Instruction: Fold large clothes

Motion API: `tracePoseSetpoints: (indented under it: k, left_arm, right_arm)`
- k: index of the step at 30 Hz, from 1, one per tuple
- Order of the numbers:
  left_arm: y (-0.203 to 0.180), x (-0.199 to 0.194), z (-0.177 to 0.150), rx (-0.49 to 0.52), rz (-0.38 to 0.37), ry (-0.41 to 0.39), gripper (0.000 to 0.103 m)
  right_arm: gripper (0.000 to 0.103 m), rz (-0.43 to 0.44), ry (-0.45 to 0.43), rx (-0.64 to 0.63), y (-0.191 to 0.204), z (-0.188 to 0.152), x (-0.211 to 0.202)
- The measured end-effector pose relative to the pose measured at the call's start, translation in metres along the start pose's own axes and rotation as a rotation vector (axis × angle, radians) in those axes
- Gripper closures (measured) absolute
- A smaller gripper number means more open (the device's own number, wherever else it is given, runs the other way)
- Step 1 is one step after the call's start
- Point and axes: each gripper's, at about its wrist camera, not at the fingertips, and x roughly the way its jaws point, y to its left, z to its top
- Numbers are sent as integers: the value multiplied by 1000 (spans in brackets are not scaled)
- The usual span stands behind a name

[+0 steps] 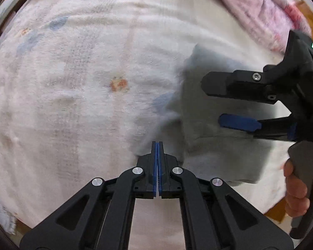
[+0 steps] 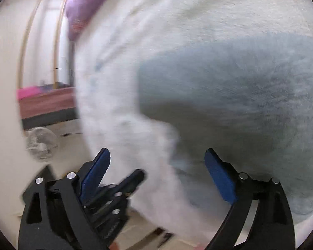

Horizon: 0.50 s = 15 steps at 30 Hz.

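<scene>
While spread over the bed, white fleece blanket (image 1: pixel 77 95) with faint orange and blue prints, filling most of the left wrist view. Grey folded cloth (image 1: pixel 215 152) lying on the blanket to the right, one edge blurred and raised. Left tool (image 1: pixel 157 145) low at centre, blue pads pressed together, tips just at the near-left edge of the grey cloth; whether any fabric is pinched between them cannot be told. Right tool (image 1: pixel 215 104) entering from the right, held by a hand (image 1: pixel 296 189) on its grip, fingers well apart, hovering over the grey cloth. Pink and purple bedding (image 1: pixel 260 14) bunched along the far edge.

From the right wrist view, right tool (image 2: pixel 158 160) spread wide, blue pads (image 2: pixel 219 177) open, white blanket (image 2: pixel 119 104) and grey cloth (image 2: pixel 240 104) ahead, both blurred. Left tool (image 2: pixel 133 179) visible low between the fingers. Small white fan (image 2: pixel 41 143) on the floor at left.
</scene>
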Motion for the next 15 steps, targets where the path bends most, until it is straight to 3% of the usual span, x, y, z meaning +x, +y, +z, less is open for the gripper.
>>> tracePoseSetpoints:
  k: [1, 2, 4, 7, 9, 10, 11, 13, 15]
  left_arm:
    - [-8, 5, 6, -4, -29, 0, 97]
    - [-14, 4, 6, -6, -61, -4, 72]
    - [-31, 11, 8, 12, -108, -10, 42]
    - [-52, 51, 17, -22, -211, 38, 38]
    - [-53, 90, 20, -75, -184, 115, 40]
    - [-50, 108, 19, -106, -174, 148, 59]
    - [-47, 116, 17, -138, -183, 152, 91]
    - [-36, 117, 11, -219, -238, 138, 93]
    - [-36, 94, 6, -161, -195, 87, 94]
  right_arm:
    - [15, -47, -31, 8, -1, -2, -12]
    - [15, -87, -77, 12, -5, -5, -28]
    - [15, -121, -131, 16, -14, -14, -53]
    - [15, -227, -188, 30, -27, -22, -84]
    - [15, -252, -221, 63, -38, -30, -99]
    - [14, -247, -227, 96, -47, -36, -106]
    - [14, -240, -229, 127, -57, -41, -110]
    - [15, -240, -239, 177, -70, -48, -117]
    - [15, -247, -253, 199, -79, -54, -126]
